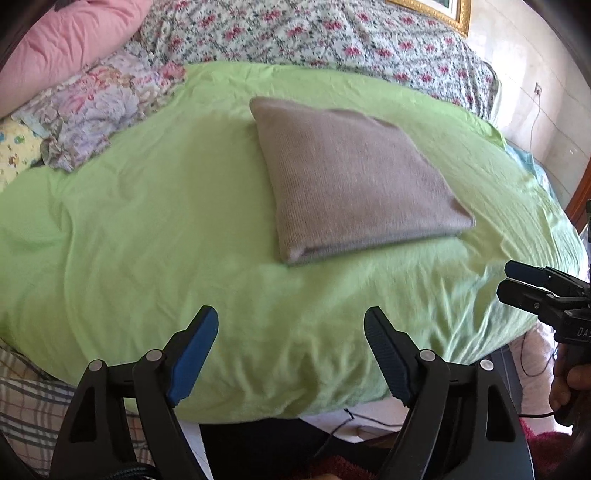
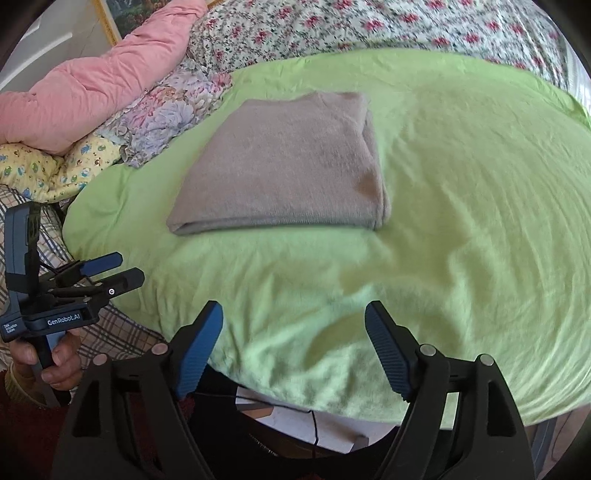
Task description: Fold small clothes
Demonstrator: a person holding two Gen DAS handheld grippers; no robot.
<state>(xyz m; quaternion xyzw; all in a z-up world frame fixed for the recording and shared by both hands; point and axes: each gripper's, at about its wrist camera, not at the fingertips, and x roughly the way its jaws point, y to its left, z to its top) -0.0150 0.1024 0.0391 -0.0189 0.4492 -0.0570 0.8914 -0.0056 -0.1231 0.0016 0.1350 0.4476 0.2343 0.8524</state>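
- I see the grey knitted garment [image 1: 354,177] lying folded into a flat rectangle on the green sheet [image 1: 147,229], near the middle of the bed and well apart from both grippers.
- In the right wrist view, the same garment [image 2: 284,162] shows a doubled fold along its near edge and stacked layers along its right edge; I cannot tell what type of clothing it is.
- A darker patch sits near the garment's right front corner in the right wrist view; I cannot tell whether it is a stain or a shadow.
- My left gripper [image 1: 291,321] hangs over the near part of the green sheet with its jaws spread wide and nothing between the blue pads.
- My right gripper [image 2: 293,314] is in the same condition: jaws wide apart, empty, above the near part of the sheet.
- The right gripper is also visible at the right edge of the left wrist view, cut off by the frame; only the letters "DA" can be read on its body.
- In the right wrist view, the left gripper's body reads "GenRobot.AI"; a smaller label beside it is too small to read. A hand [image 2: 55,363] grips its handle.
- Beyond the sheet lie a floral bedspread [image 1: 332,33], a pink quilt [image 2: 96,85], a pastel floral cloth [image 2: 166,114] and a yellow printed cloth [image 2: 48,170].
- A gold picture frame [image 1: 436,11] is cut off at the top edge.
- A plaid fabric [image 1: 26,402] is visible at lower left, partly hidden behind the gripper.
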